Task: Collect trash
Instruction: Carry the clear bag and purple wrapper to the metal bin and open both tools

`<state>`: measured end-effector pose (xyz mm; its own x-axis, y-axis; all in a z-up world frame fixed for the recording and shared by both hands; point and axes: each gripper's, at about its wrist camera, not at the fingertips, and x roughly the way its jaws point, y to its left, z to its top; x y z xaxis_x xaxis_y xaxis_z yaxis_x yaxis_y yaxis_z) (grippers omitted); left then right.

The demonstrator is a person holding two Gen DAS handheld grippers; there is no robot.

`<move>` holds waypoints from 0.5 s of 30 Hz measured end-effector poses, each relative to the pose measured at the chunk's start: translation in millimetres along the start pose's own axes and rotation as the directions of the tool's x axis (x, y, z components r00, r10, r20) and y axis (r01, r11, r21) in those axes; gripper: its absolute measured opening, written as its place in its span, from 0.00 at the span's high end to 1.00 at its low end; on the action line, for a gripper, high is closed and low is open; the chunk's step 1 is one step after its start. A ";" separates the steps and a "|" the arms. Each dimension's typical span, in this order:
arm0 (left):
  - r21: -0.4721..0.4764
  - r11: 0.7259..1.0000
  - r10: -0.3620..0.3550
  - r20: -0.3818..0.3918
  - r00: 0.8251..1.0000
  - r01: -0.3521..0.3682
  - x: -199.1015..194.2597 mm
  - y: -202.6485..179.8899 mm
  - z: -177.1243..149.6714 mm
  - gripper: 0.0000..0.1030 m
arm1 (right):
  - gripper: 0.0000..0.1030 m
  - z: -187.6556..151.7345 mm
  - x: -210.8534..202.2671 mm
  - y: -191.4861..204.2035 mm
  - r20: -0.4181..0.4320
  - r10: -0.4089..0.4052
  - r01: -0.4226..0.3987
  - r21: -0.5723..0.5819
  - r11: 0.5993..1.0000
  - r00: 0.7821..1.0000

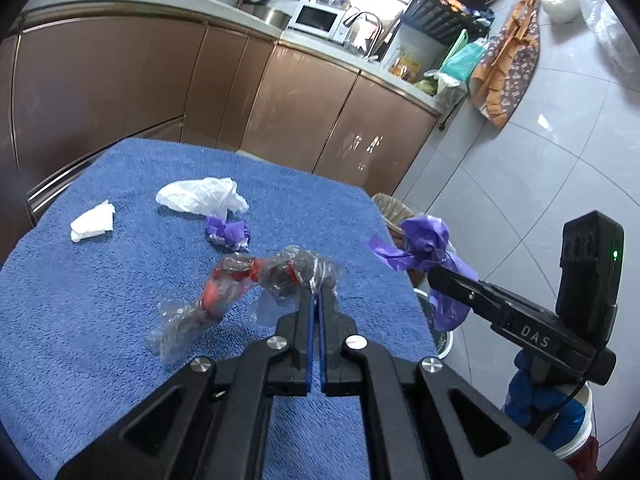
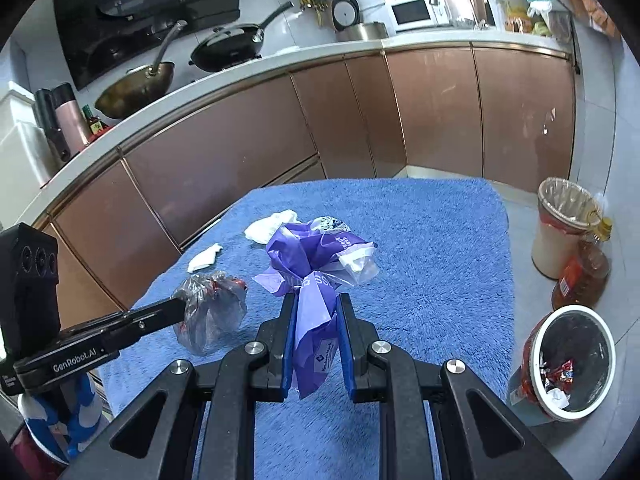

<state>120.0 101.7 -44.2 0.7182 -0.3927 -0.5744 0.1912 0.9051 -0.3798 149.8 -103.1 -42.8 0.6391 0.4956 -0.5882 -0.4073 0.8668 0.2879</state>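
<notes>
Blue towelling covers the surface (image 2: 440, 260). Only my right view shows the white-rimmed bin (image 2: 576, 364) on open floor beyond its right edge. My right gripper (image 2: 316, 300) clamps a crumpled purple plastic bag (image 2: 308, 252); my left gripper (image 1: 318, 294) pinches a clear plastic wrapper (image 1: 280, 272), both lifted.

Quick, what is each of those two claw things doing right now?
Left gripper: closed, pinching the clear plastic wrapper.
Right gripper: closed on the purple plastic bag.

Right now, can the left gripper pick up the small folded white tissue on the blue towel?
Probably not yet: the left gripper is shut on a crumpled clear plastic wrapper. The path to the tissue looks free.
</notes>
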 end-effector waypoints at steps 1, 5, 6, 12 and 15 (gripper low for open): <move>0.002 1.000 -0.001 0.010 1.000 0.001 -5.6 -2.2 0.1 0.99 | 0.83 -0.8 -5.9 3.1 0.009 0.001 0.000 -0.004 1.000 1.000; 0.015 1.000 -0.004 0.042 0.999 0.003 -24.4 -10.0 -0.8 0.99 | 0.83 -3.0 -23.5 8.5 0.039 0.005 -0.004 -0.013 1.000 0.999; 0.018 1.000 -0.004 0.047 0.999 0.003 -28.0 -11.9 -0.9 0.99 | 0.83 -2.9 -28.1 9.4 0.047 0.006 -0.005 -0.015 1.000 0.999; 0.041 0.999 -0.008 0.088 0.996 0.005 -51.2 -25.6 -2.1 0.99 | 0.83 -4.6 -51.1 11.9 0.091 0.012 -0.010 -0.022 1.000 0.996; 0.050 0.999 -0.010 0.104 0.995 0.005 -60.6 -31.9 -1.8 0.99 | 0.83 -6.1 -63.2 11.8 0.112 0.013 -0.010 -0.025 1.000 0.994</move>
<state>69.1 96.4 1.5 0.7818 -0.3827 -0.4922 0.2277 0.9102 -0.3461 100.7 -124.5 -6.8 0.7029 0.5101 -0.4957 -0.4303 0.8598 0.2747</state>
